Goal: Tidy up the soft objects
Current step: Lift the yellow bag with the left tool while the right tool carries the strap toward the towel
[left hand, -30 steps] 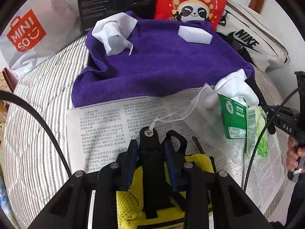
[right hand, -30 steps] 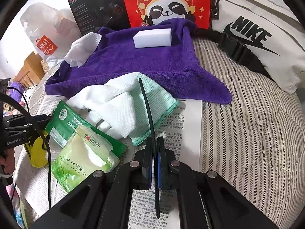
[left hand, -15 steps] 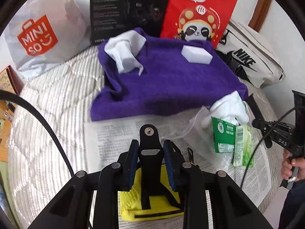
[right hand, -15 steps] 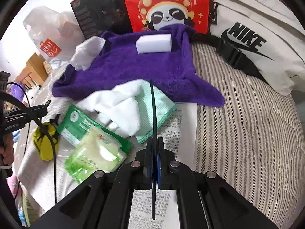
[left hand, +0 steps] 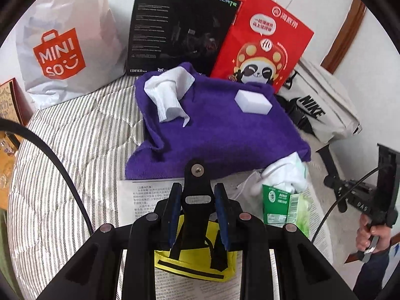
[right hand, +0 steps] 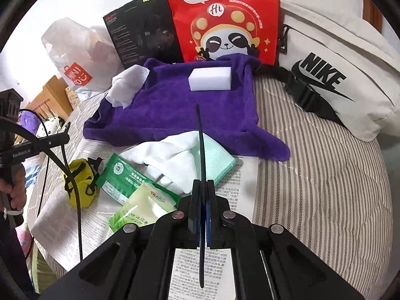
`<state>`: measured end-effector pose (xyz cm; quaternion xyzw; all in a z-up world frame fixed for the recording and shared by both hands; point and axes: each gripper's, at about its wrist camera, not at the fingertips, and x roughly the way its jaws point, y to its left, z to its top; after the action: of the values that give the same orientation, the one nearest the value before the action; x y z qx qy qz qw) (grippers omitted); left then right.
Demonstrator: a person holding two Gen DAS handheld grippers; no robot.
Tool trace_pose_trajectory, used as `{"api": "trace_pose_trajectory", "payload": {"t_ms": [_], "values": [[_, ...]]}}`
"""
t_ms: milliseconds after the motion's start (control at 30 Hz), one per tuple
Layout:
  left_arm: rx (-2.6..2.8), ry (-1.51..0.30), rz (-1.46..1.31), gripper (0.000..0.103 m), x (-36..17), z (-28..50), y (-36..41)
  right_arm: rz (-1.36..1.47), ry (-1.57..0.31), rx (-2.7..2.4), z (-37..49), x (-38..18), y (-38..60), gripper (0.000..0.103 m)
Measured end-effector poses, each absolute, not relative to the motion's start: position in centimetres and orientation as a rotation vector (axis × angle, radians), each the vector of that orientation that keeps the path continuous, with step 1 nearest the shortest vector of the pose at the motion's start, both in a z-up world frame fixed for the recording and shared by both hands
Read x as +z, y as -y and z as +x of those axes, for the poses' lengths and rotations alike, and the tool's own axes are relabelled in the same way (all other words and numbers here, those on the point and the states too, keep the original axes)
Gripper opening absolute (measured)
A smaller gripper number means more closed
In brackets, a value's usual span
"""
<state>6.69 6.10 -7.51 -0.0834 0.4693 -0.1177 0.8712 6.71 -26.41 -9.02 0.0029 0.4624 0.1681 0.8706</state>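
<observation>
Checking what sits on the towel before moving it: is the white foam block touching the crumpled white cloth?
Apart. The left wrist view shows bare purple towel between the white foam block and the crumpled white cloth; the right wrist view agrees.

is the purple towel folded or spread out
Spread out: the purple towel lies open and rumpled, bearing a white sponge and crumpled white cloth.

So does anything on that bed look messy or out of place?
Yes. The purple towel lies rumpled, one corner trailing over the newspaper. A crumpled white tissue sits on its far-left corner, and a white cloth is heaped beside the green wipes packet.
</observation>
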Motion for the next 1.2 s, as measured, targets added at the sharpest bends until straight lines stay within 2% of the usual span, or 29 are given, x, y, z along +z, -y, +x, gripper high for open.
{"api": "trace_pose_trajectory", "payload": {"t_ms": [533, 1200], "values": [[-0.218, -0.940, -0.194, 0.026, -6.3, 6.1, -8.1, 0.008, -0.954, 0.362, 7.1, -7.7, 25.4, 0.003], [-0.225, -0.905, -0.119, 0.026, -4.1, 9.6, -7.5, -0.008, -0.905, 0.347, 11.9, -4.8, 23.3, 0.003]]}}
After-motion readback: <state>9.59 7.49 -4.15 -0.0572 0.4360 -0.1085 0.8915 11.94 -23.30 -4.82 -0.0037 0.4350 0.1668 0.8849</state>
